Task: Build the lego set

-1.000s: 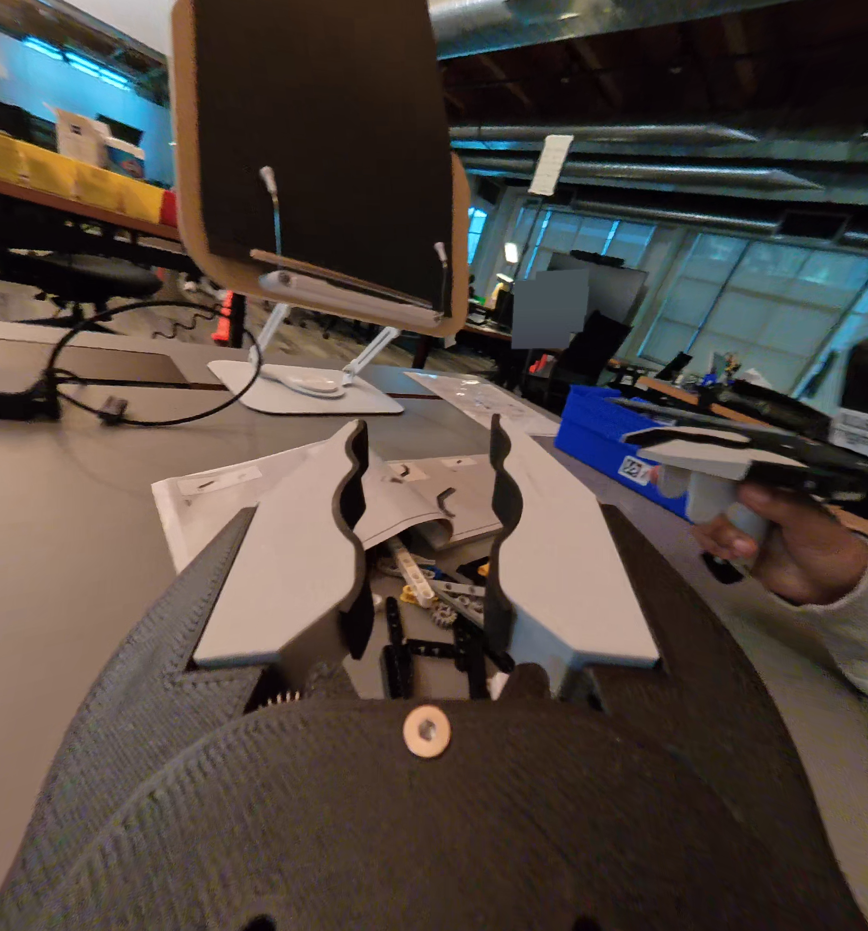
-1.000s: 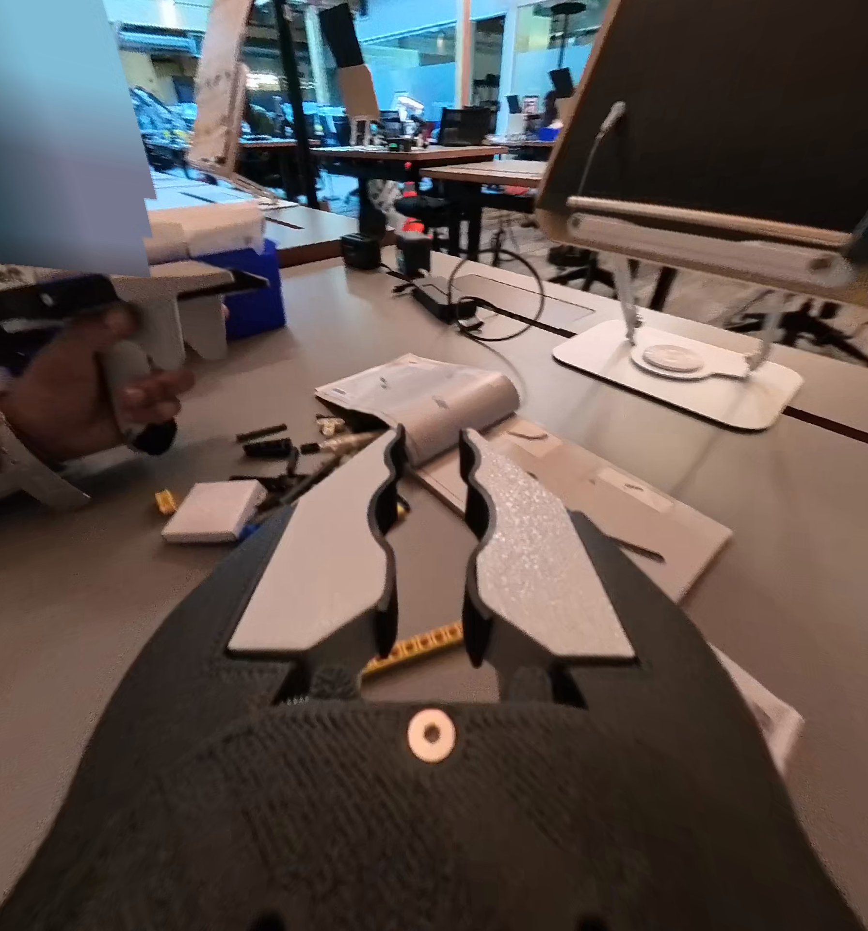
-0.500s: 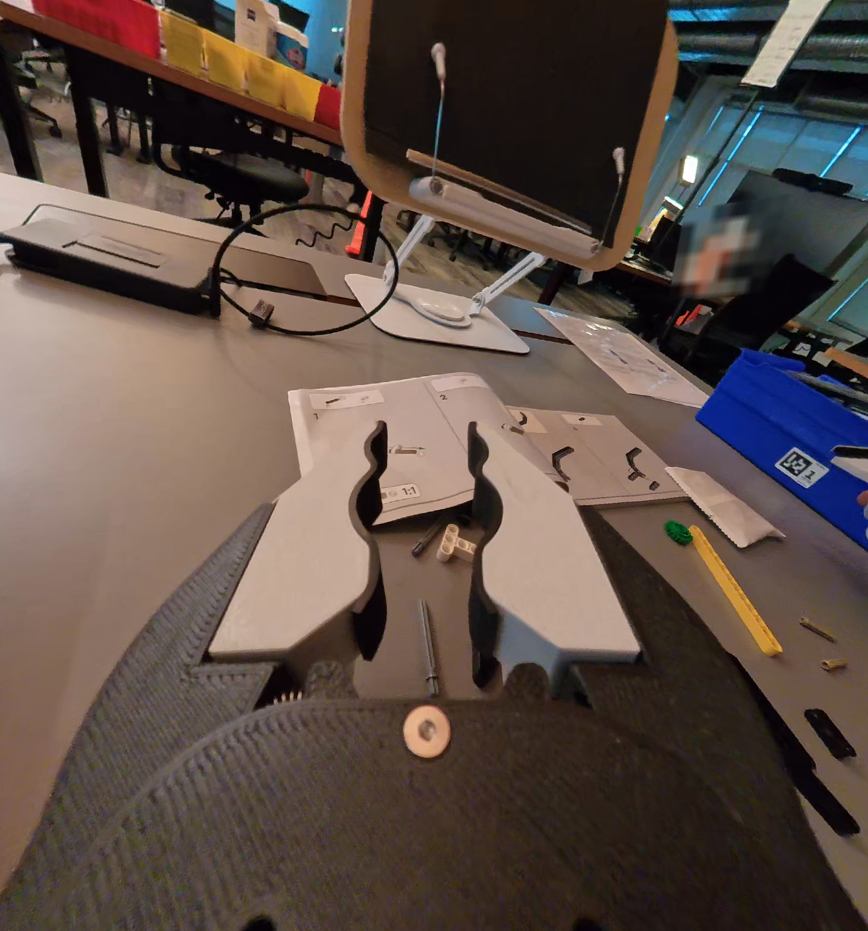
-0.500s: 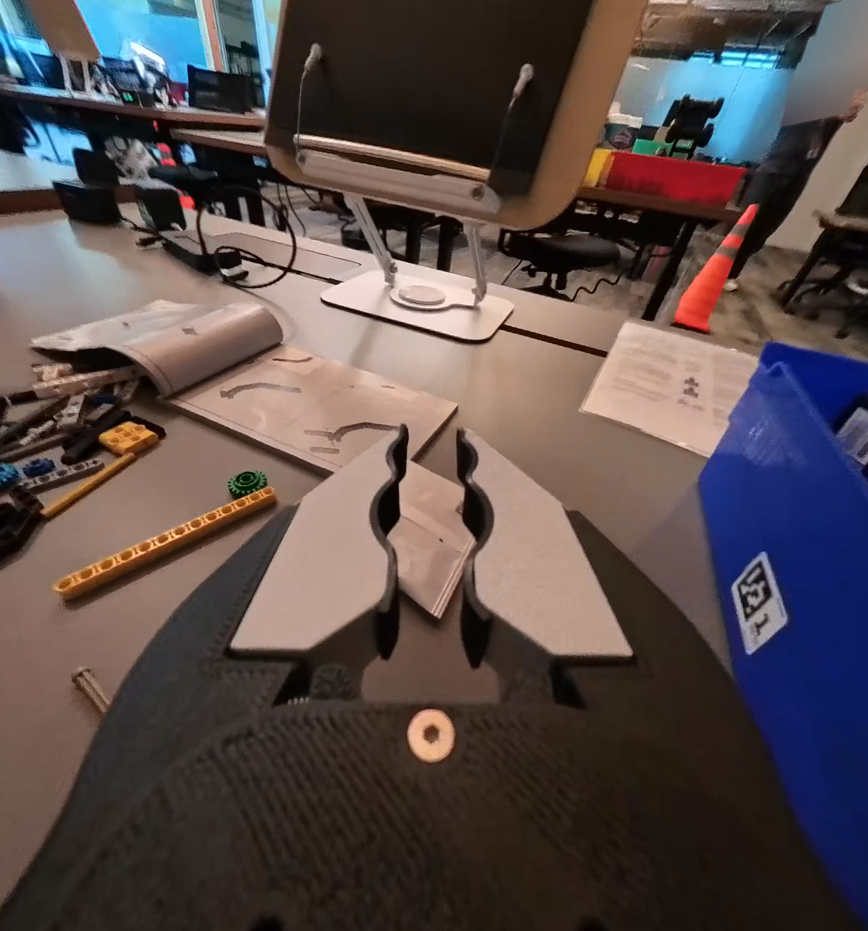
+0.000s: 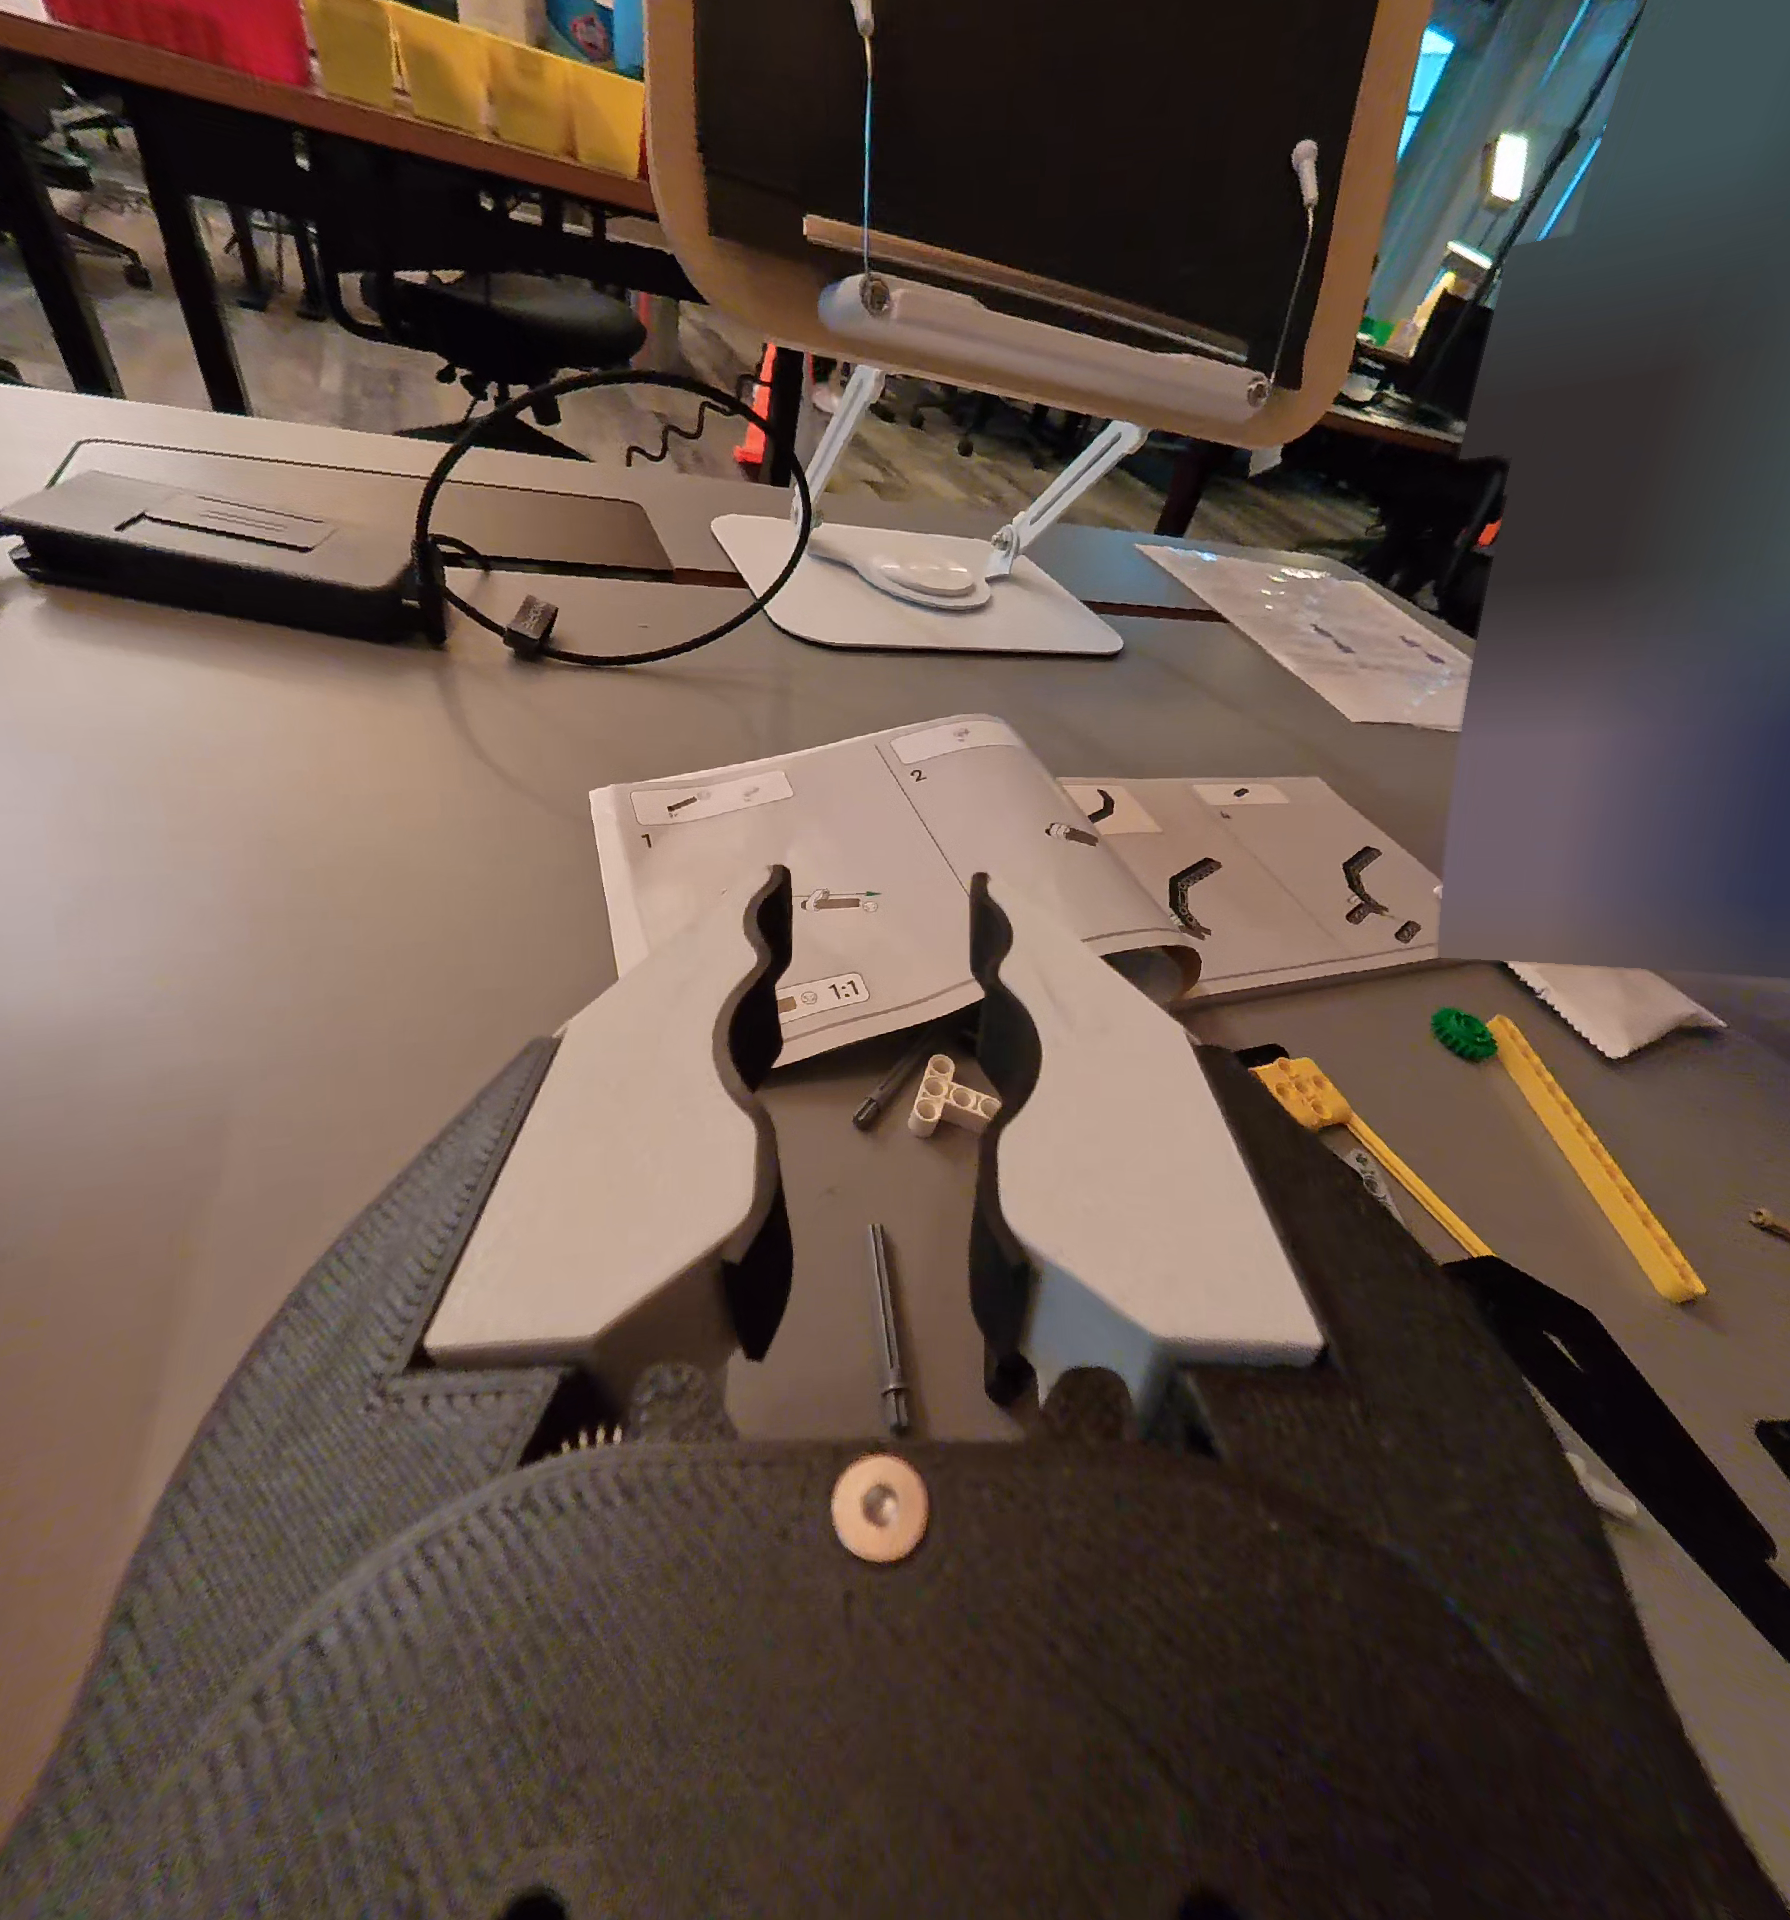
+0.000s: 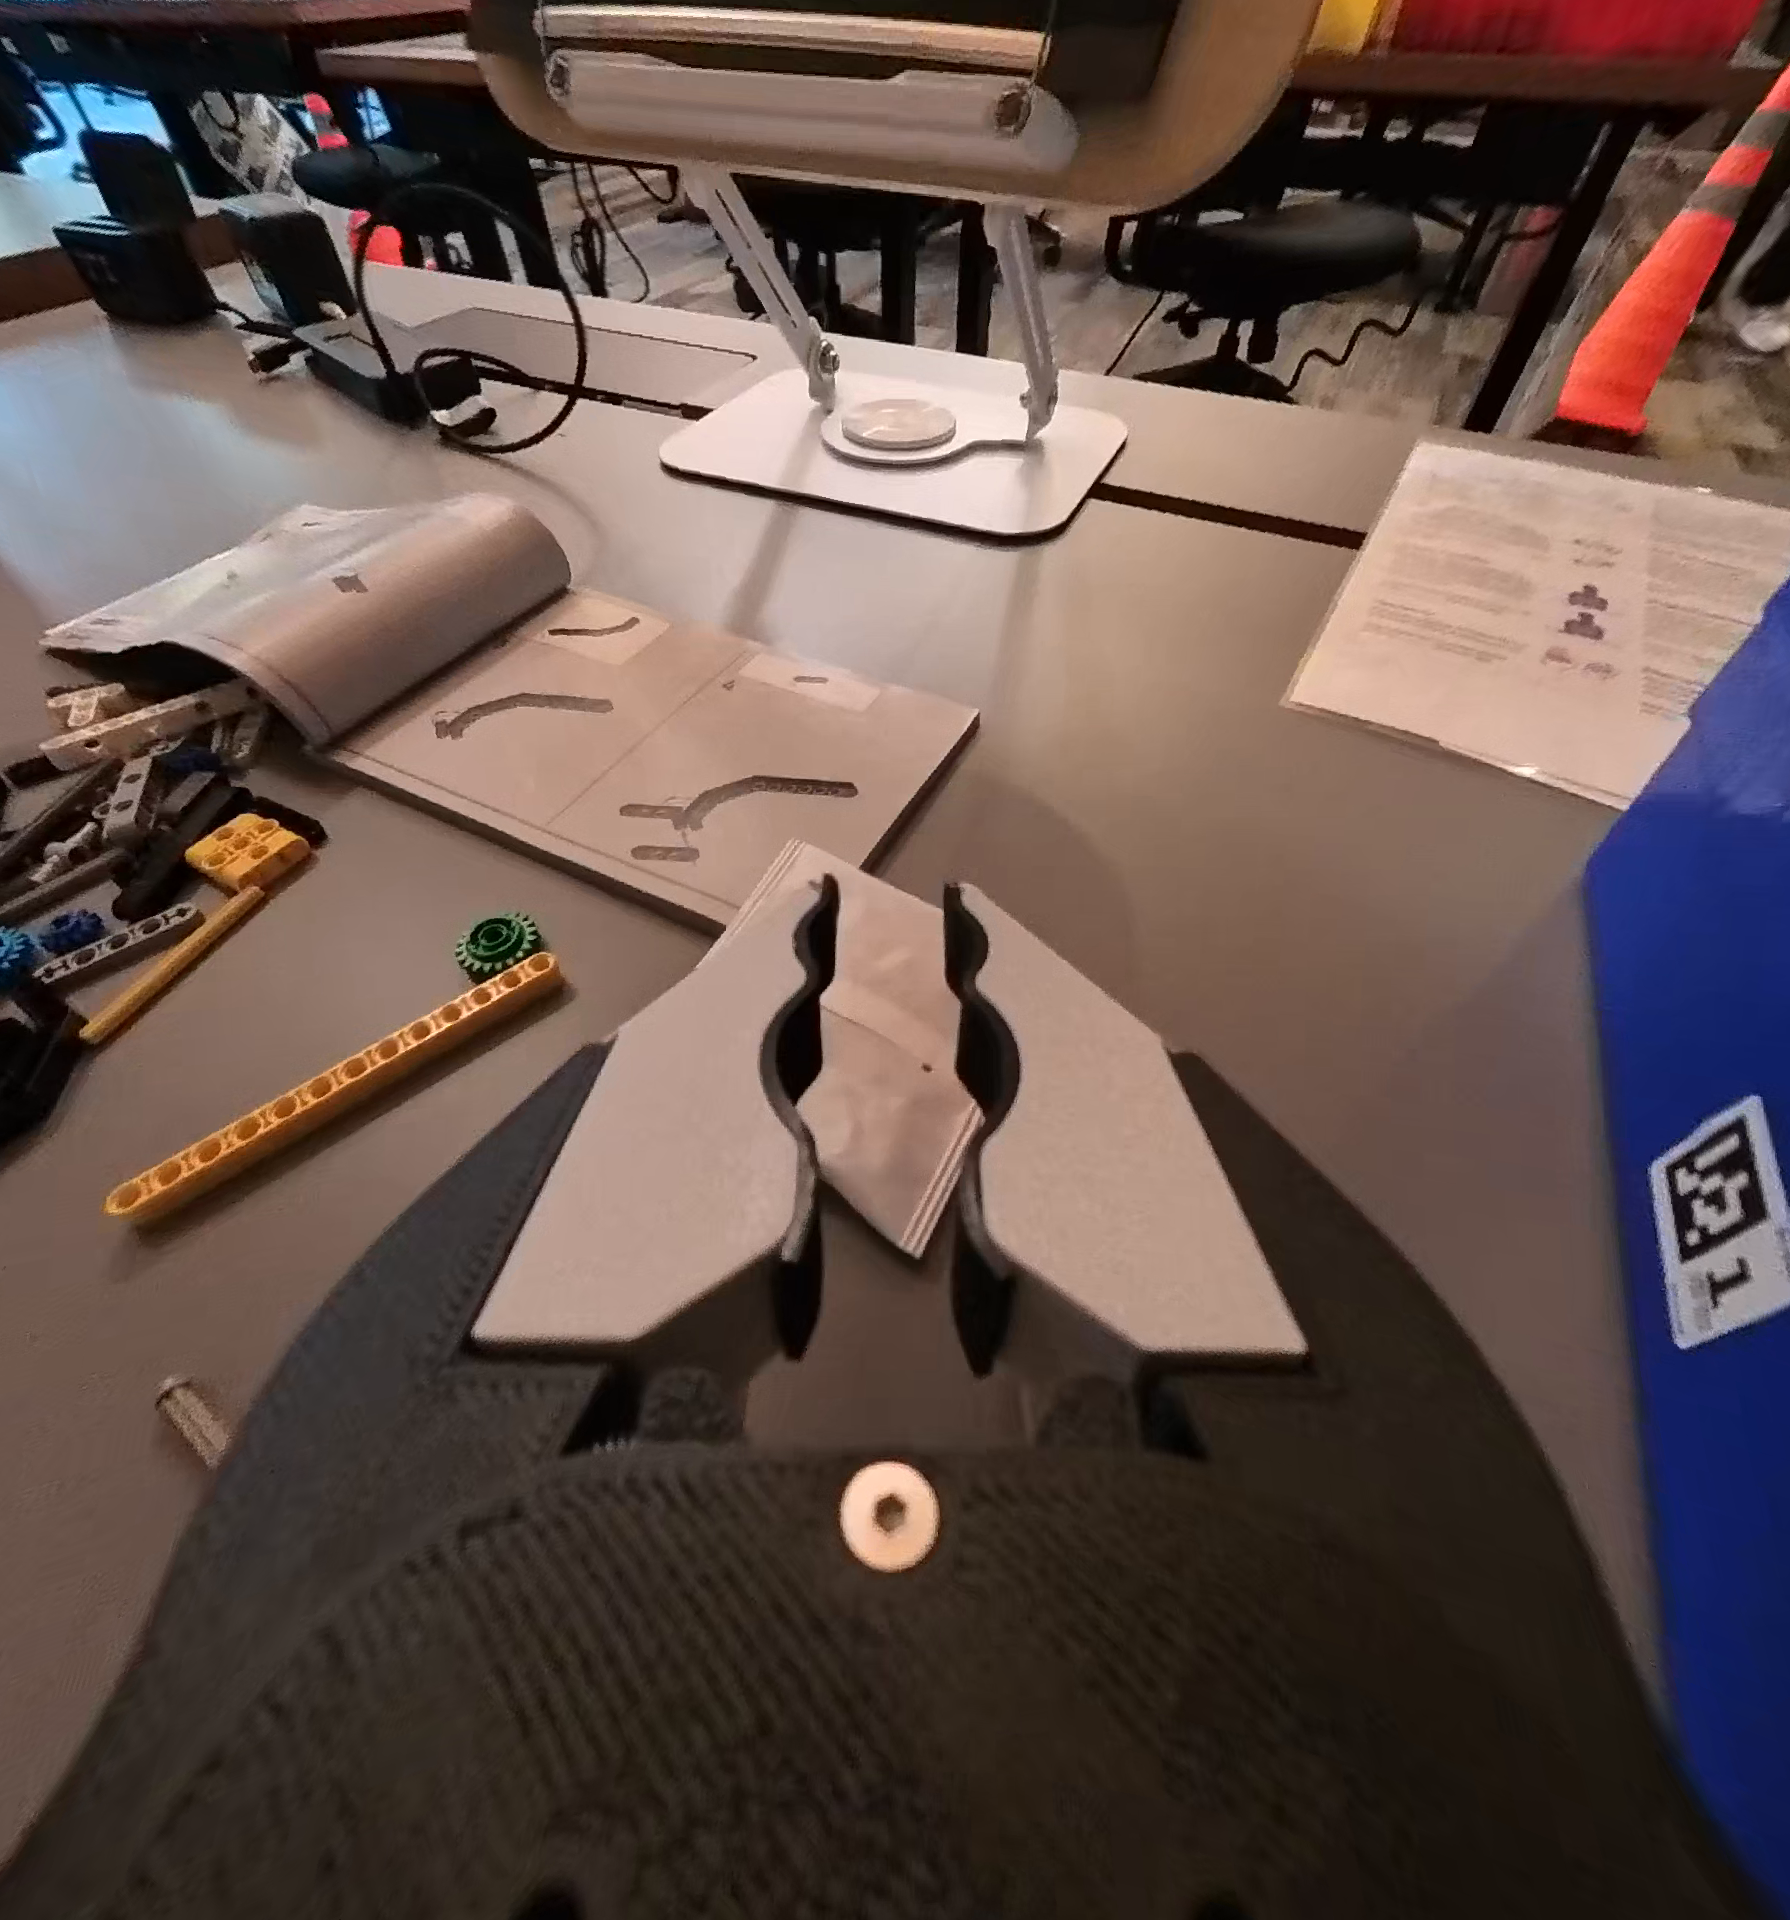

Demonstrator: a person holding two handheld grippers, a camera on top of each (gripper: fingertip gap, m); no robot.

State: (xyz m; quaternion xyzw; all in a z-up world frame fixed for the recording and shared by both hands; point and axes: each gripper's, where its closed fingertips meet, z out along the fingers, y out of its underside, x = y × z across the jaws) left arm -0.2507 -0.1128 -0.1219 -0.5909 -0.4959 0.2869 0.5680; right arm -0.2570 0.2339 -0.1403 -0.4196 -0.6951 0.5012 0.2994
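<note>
Since half a second ago both views barely shifted, just nudged a bit closer over the same spots. Left gripper (image 5: 875,935) has its grey fingers (image 5: 652,1132) spread apart with nothing between them, hovering over a thin dark grey axle rod (image 5: 886,1320) and a small white T-shaped lego piece (image 5: 948,1096) lying on the counter. Right gripper (image 6: 886,935) is also parted and empty-handed, sitting above a small white paper packet (image 6: 886,1070).

Going outward: the open grey instruction booklet (image 6: 652,727) lies flat just past both sets of fingers. A long yellow holed beam (image 6: 335,1091) sits beside a green gear (image 6: 496,943), and a loose pile of black, grey, blue and yellow lego parts (image 6: 91,831) is spread to the left of it. A blue plastic bin (image 6: 1743,1195) sits close on the right.

Smooth grey counter (image 5: 247,883) also carries a white tablet stand (image 5: 912,582), a black power brick (image 5: 205,551) with looped cable, and a laminated sheet (image 6: 1556,613). Behind that it's an open workshop with office chairs and an orange traffic cone (image 6: 1680,239).
</note>
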